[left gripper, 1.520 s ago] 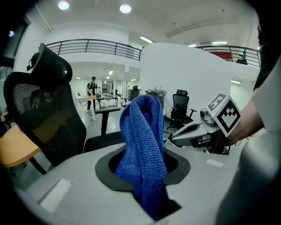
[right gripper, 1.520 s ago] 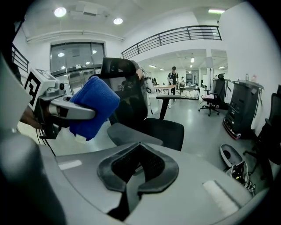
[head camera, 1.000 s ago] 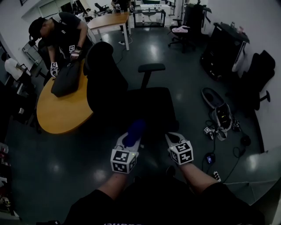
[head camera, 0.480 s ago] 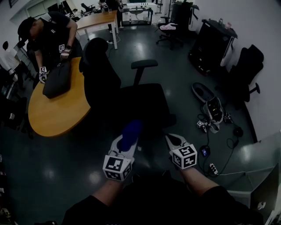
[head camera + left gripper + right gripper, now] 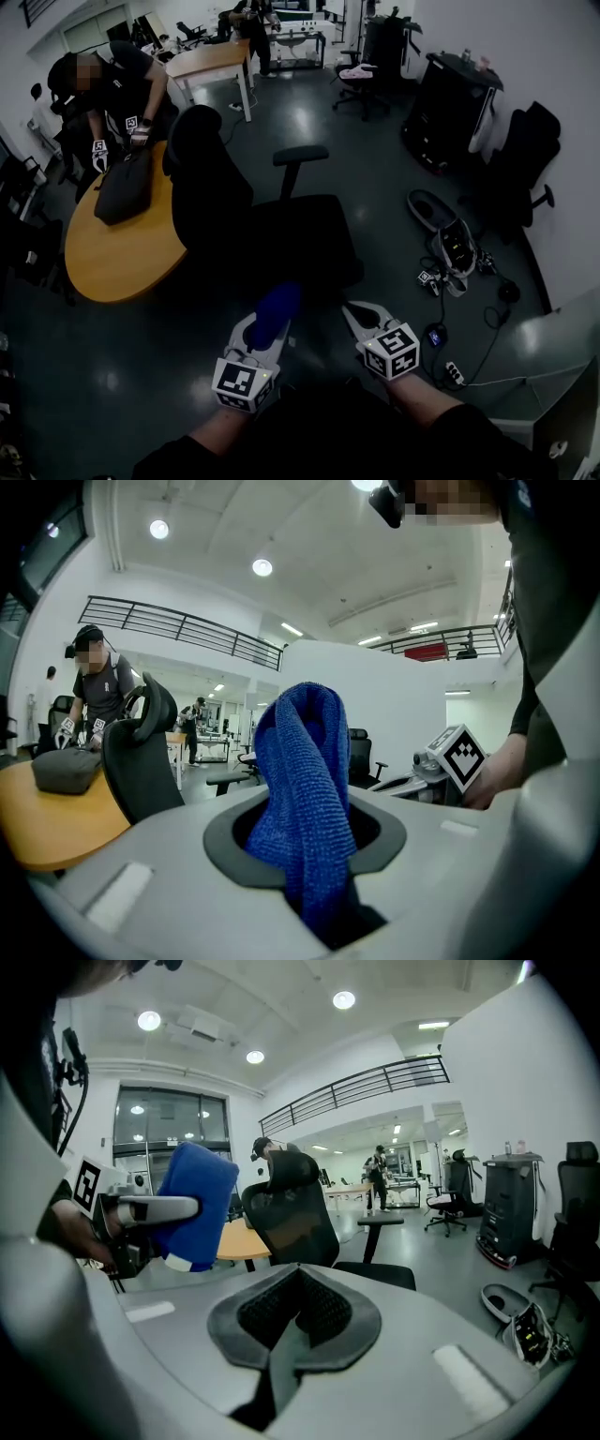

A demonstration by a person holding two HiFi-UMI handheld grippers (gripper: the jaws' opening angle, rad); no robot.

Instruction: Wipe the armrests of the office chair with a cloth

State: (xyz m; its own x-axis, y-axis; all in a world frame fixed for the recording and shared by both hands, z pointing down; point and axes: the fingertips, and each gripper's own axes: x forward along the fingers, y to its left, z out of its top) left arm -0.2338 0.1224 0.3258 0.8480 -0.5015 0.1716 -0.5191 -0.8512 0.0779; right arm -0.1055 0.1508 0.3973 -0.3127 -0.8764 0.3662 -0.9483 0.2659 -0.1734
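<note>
A black office chair stands in front of me, its back toward the left and one armrest raised at the far side. My left gripper is shut on a blue cloth, which stands up from the jaws in the left gripper view. It hovers just before the seat's near edge. My right gripper is shut with nothing in it, level with the left one. The right gripper view shows the chair, its armrest and the cloth.
A round wooden table sits left of the chair; a person works on a dark bag there. Cables and a power strip lie on the floor at right, by an open case. More chairs and desks stand behind.
Both grippers have drawn slightly back toward me and lower in the head view; the chair and table have shifted left. The cloth stays held in the left gripper.
</note>
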